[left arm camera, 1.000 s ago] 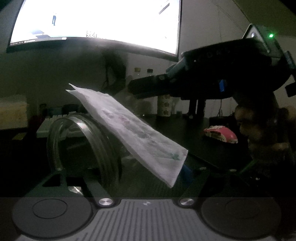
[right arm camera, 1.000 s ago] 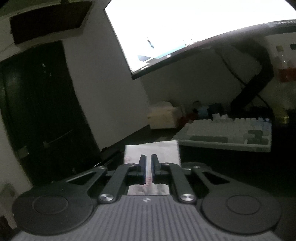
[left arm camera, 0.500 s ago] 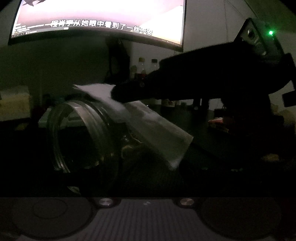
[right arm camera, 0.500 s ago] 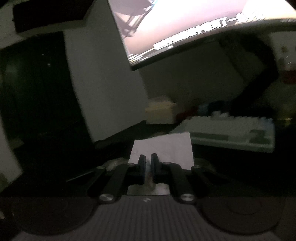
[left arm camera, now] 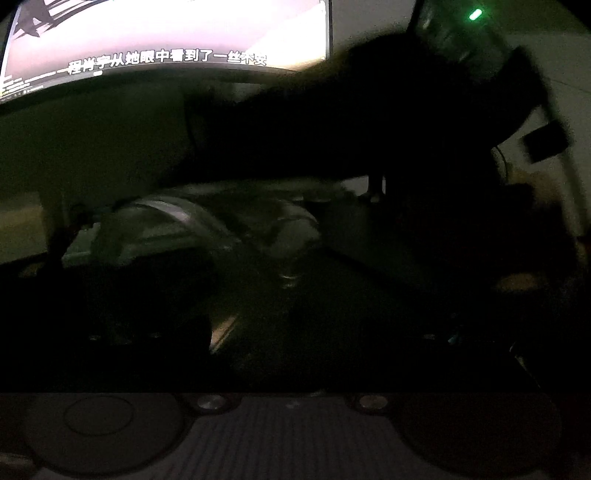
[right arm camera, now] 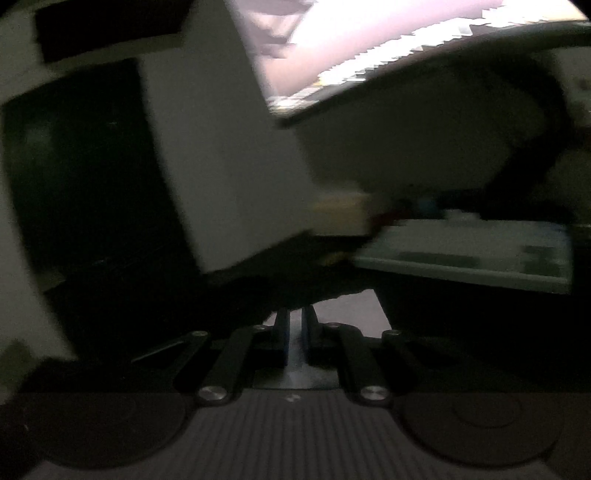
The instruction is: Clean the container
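Observation:
The scene is very dark. In the left wrist view a clear glass container (left arm camera: 207, 229) lies on its side between my left gripper's fingers, which are lost in shadow. My right gripper's dark body (left arm camera: 369, 122) reaches in over the container from the right. In the right wrist view my right gripper (right arm camera: 294, 332) is shut on a white wipe (right arm camera: 351, 310), whose far part is hidden by a dark shape. The wipe does not show in the left wrist view.
A bright monitor (left arm camera: 166, 33) hangs above the dark desk (left arm camera: 332, 314). A pale keyboard (right arm camera: 472, 254) lies at the right of the right wrist view. A white wall panel (right arm camera: 221, 166) and a dark doorway (right arm camera: 81, 184) stand to the left.
My right gripper has pushed the wipe down toward the container's mouth; the wipe has dropped out of sight in the left view. Both views have darkened and blurred.

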A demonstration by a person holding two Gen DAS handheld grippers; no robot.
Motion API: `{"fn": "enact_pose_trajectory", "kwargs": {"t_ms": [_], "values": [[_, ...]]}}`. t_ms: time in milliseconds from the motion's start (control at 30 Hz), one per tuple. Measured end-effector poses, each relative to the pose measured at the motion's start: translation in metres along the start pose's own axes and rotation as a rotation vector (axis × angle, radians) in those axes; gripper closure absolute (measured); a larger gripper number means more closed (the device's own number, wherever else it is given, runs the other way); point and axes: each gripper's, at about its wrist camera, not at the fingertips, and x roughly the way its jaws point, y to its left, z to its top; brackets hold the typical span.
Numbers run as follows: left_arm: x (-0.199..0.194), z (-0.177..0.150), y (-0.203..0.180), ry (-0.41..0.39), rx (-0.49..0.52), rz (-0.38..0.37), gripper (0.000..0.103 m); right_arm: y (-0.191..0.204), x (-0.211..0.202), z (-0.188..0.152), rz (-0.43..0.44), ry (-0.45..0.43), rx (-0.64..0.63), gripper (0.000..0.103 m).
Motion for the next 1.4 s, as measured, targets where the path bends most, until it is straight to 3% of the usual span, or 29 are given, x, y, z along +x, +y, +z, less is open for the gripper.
{"fn": "enact_pose_trajectory", "kwargs": {"t_ms": [133, 167, 300, 500, 633, 700, 767, 833, 933, 1133, 1300, 1333, 1400], "values": [[0.001, 0.002, 0.0, 0.003, -0.006, 0.019, 0.0, -0.012, -0.004, 0.002, 0.014, 0.003, 0.074, 0.089], [0.003, 0.004, 0.0, 0.005, -0.008, 0.023, 0.0, -0.007, -0.004, 0.001, 0.017, 0.003, 0.053, 0.082], [0.007, 0.01, 0.003, 0.02, -0.042, 0.03, 0.0, 0.011, -0.004, -0.004, 0.068, -0.013, -0.022, 0.075], [-0.002, 0.014, 0.018, -0.001, -0.11, 0.026, 0.0, 0.007, -0.006, -0.007, 0.082, -0.034, 0.026, 0.074], [-0.005, 0.012, 0.018, 0.01, -0.09, 0.028, 0.0, 0.008, -0.007, -0.006, 0.088, -0.029, 0.021, 0.071], [-0.007, 0.009, 0.013, -0.001, -0.07, 0.052, 0.0, 0.01, -0.009, -0.005, 0.095, -0.027, 0.003, 0.06], [-0.009, 0.009, 0.012, -0.009, -0.071, 0.052, 0.0, 0.013, -0.011, -0.005, 0.087, -0.03, -0.025, 0.028], [-0.009, 0.01, 0.013, -0.014, -0.081, 0.042, 0.0, 0.016, -0.011, -0.006, 0.059, -0.034, -0.052, 0.02], [-0.008, 0.012, 0.015, 0.008, -0.118, 0.037, 0.0, 0.019, -0.007, -0.008, 0.016, -0.041, -0.083, 0.021], [-0.006, 0.007, 0.012, 0.009, -0.09, 0.048, 0.0, 0.013, -0.007, -0.006, 0.045, -0.037, -0.043, 0.021], [-0.002, 0.004, 0.009, 0.016, -0.068, 0.057, 0.0, 0.005, -0.012, -0.004, 0.072, -0.032, -0.016, 0.068], [-0.002, 0.004, 0.01, 0.016, -0.07, 0.056, 0.0, 0.003, -0.012, -0.003, 0.107, -0.019, 0.008, 0.087], [0.0, 0.004, 0.011, 0.019, -0.076, 0.059, 0.0, -0.002, -0.015, 0.0, 0.201, -0.004, 0.067, 0.091]]}}
